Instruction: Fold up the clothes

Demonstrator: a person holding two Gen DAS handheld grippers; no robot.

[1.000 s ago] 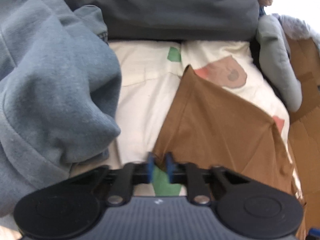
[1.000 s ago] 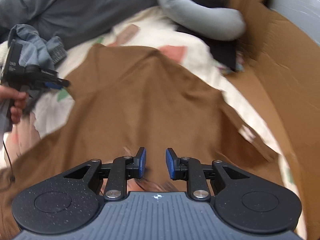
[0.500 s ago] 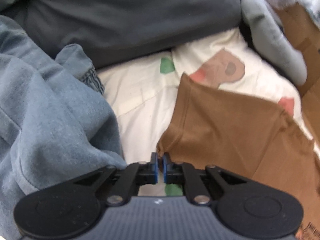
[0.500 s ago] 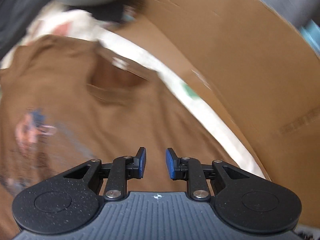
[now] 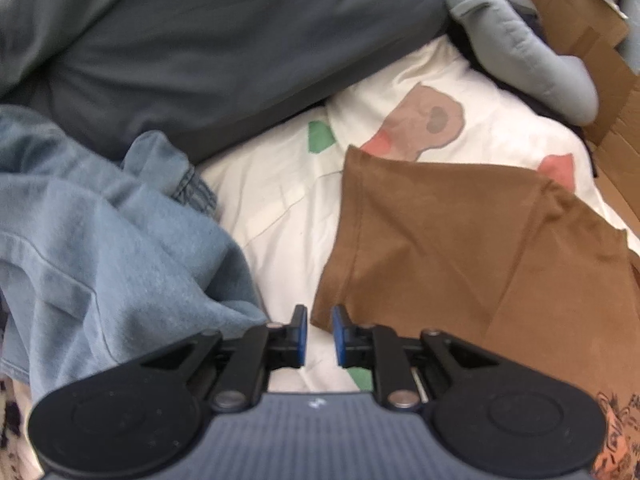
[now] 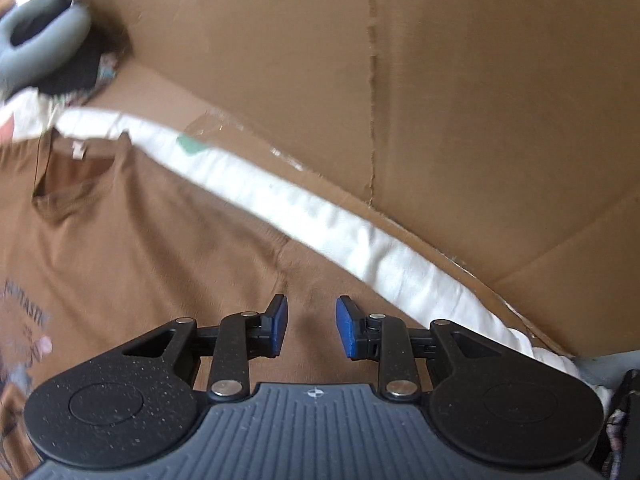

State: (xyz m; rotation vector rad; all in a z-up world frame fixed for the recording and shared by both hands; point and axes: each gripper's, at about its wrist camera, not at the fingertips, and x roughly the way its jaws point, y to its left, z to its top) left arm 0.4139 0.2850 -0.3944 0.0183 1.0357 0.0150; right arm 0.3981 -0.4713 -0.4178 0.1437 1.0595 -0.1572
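A brown T-shirt (image 5: pixel 460 248) lies spread on a white patterned sheet (image 5: pixel 280 216). Its sleeve corner rests just beyond my left gripper (image 5: pixel 319 334), which is open with nothing between the blue pads. In the right wrist view the same T-shirt (image 6: pixel 152 240) shows its neckline and a printed graphic at the left edge. My right gripper (image 6: pixel 310 330) hovers open over the shirt's shoulder area, close to the sheet's edge (image 6: pixel 320 216).
A crumpled light-blue garment (image 5: pixel 100 248) lies left of the left gripper. A dark grey duvet (image 5: pixel 200 40) fills the back. A grey neck pillow (image 5: pixel 520 44) and cardboard (image 6: pixel 400 80) border the sheet on the right.
My left gripper has let go of the shirt's sleeve corner and opened. My right gripper has swung right toward the cardboard wall and now sits over the shoulder area.
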